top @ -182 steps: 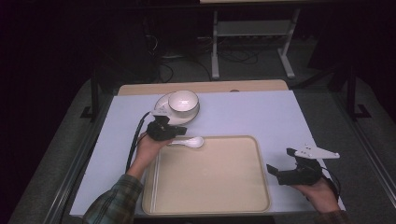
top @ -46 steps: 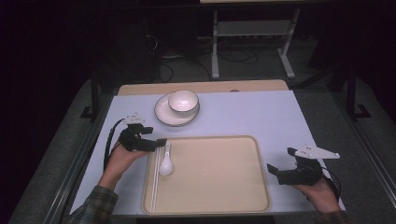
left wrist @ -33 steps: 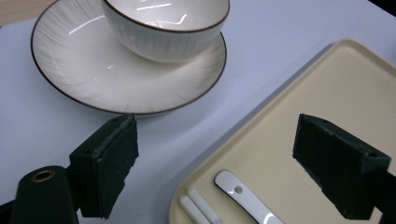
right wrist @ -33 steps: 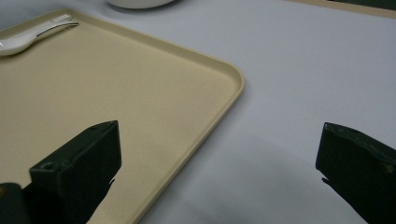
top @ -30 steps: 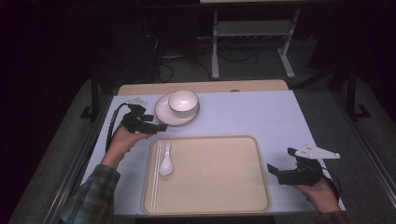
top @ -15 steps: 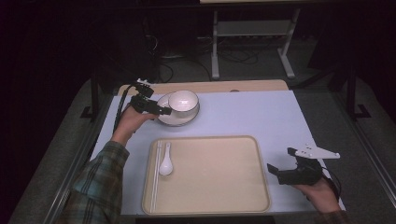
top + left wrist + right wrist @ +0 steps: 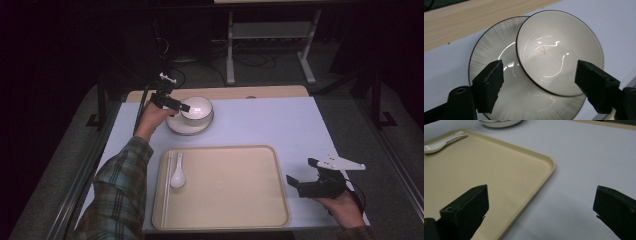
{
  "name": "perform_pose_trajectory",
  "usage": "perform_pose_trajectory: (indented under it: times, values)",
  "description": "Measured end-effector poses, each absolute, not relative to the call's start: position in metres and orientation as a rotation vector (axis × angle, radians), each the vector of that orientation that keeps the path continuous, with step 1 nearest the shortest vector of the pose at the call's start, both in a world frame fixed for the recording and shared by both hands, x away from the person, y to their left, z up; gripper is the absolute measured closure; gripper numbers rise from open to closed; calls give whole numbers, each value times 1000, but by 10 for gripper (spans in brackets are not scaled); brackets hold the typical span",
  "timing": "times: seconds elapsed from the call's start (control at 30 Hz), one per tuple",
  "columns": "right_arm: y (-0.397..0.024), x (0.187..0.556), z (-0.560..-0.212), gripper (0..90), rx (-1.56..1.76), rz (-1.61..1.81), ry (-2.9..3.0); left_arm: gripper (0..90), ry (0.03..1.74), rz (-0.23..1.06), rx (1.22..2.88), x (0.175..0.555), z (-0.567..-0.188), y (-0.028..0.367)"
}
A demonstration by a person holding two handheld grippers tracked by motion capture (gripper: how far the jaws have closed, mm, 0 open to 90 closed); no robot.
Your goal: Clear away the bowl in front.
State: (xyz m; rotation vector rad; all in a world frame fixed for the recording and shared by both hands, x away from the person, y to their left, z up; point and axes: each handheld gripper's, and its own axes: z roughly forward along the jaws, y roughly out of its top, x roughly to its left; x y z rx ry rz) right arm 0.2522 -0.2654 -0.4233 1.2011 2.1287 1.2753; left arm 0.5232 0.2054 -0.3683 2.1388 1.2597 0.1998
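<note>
Left hand-held gripper [image 7: 539,87] wide, straddling bowl [image 7: 560,51].

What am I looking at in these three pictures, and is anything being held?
A person sits at a table with a hand-held two-jaw gripper in each hand. The high view looks down from above; the other two pictures come from cameras riding on each gripper, looking along its black jaws.

On the table lie a beige tray with a white spoon near its left edge, and behind it a white bowl standing on a plate.

The left gripper is at the bowl; its jaws have just been closing but are apart, the bowl's rim between them in the left gripper view, not pressed. The right gripper waits open beside the tray, holding nothing.
</note>
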Motion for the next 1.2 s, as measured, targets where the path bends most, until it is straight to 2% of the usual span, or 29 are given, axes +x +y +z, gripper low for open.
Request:
perform_pose_trajectory:
  times: [0.23, 0.33, 0.4, 0.57, 0.6, 0.63, 0.93, 1.07, 1.2]
  values:
    - [-267, 252, -423, 0, 1206, 1281, 2124, 321, 1325, 195, 2160, 536, -382, 195]
    - [-269, 253, -424, 0, 1211, 1283, 2121, 412, 1359, 178, 2159, 543, -387, 192]
    - [-269, 253, -424, 0, 1212, 1283, 2120, 429, 1368, 180, 2160, 544, -388, 190]
    - [-269, 253, -424, 0, 1212, 1286, 2120, 557, 1412, 181, 2159, 546, -392, 189]
    - [-269, 253, -424, 0, 1212, 1288, 2119, 557, 1423, 178, 2157, 546, -393, 189]
    - [-268, 253, -424, 0, 1210, 1288, 2120, 606, 1433, 171, 2158, 547, -394, 190]
    - [-268, 253, -424, 0, 1212, 1289, 2120, 718, 1458, 191, 2175, 547, -397, 189]
    - [-268, 253, -424, 0, 1212, 1288, 2121, 740, 1458, 214, 2189, 547, -397, 187]
    - [-269, 253, -424, 0, 1209, 1289, 2121, 822, 1446, 212, 2204, 546, -397, 187]
